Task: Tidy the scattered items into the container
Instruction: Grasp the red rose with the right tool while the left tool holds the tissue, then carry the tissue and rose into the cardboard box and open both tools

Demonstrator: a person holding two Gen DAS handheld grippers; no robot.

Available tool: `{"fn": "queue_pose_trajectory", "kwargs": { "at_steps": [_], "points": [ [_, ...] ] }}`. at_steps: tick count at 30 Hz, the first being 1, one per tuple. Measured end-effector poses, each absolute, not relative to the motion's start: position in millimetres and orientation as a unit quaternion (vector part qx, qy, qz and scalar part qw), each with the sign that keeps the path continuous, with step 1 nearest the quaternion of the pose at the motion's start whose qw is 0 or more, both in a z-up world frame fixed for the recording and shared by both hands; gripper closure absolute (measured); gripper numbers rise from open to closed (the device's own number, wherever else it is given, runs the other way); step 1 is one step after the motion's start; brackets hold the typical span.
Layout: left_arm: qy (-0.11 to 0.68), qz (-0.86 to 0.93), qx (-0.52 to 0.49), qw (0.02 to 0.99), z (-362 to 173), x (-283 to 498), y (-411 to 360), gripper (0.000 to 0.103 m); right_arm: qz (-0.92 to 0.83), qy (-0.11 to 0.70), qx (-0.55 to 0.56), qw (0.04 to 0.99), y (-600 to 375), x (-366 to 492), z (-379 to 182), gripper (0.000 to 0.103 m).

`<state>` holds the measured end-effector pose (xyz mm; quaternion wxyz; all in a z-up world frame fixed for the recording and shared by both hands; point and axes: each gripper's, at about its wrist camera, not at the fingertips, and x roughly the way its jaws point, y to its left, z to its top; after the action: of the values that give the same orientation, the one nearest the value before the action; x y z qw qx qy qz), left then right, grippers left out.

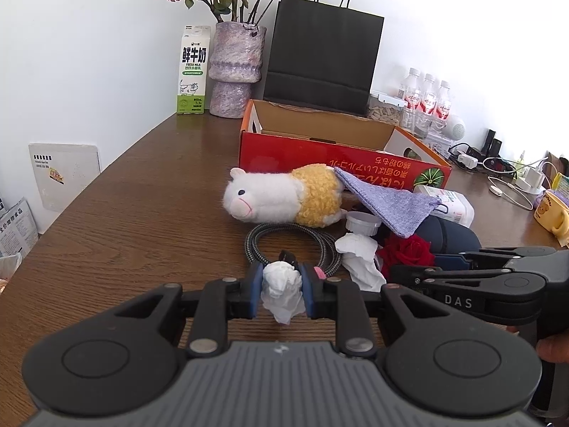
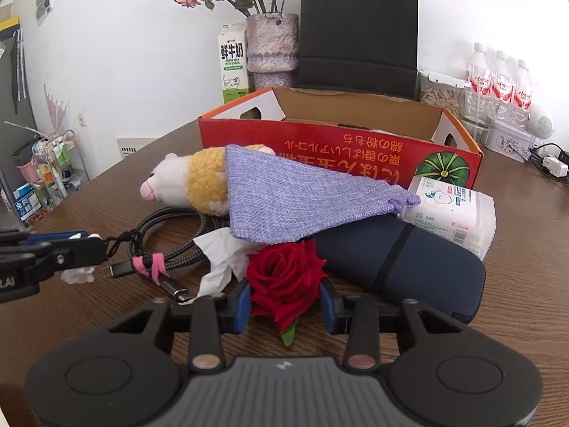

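My left gripper is shut on a crumpled white tissue just above the wooden table. My right gripper has its blue pads against both sides of a red rose. Behind them lie a braided cable, a second tissue, a white and yellow plush partly under a purple cloth, a navy case and a white pack. The open red cardboard box stands behind the pile. The right wrist view shows the left gripper at the far left.
A milk carton, a vase of dried roses and a black paper bag stand at the wall behind the box. Water bottles, chargers with cables and a yellow mug crowd the right side.
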<state>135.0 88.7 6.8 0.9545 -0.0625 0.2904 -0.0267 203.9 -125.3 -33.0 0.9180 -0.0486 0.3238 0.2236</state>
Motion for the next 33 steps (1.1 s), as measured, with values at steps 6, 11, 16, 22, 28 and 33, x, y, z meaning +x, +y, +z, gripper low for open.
{"fn": "queue_pose_trajectory", "kwargs": {
  "at_steps": [6,11,16,22,28,33],
  "points": [
    [0.288,-0.029,-0.059,0.955,9,137,85,0.080,0.230,0.310,-0.041,0.922,-137,197,-28,0.070],
    [0.273,-0.030,-0.057,0.960,20,142,80,0.080,0.232,0.291,-0.029,0.928,-149,192,-14,0.070],
    [0.234,-0.026,-0.048,0.971,44,157,74,0.080,0.236,0.250,-0.014,0.939,-162,197,14,0.070],
    [0.183,-0.031,-0.048,0.982,81,188,65,0.079,0.225,0.192,0.006,0.955,-176,224,54,0.070],
    [0.155,-0.036,-0.054,0.986,102,230,53,0.080,0.214,0.159,0.019,0.964,-182,264,76,0.070],
    [0.149,-0.042,-0.051,0.987,106,273,41,0.079,0.211,0.155,0.014,0.965,-178,305,77,0.070]
  ]
}}
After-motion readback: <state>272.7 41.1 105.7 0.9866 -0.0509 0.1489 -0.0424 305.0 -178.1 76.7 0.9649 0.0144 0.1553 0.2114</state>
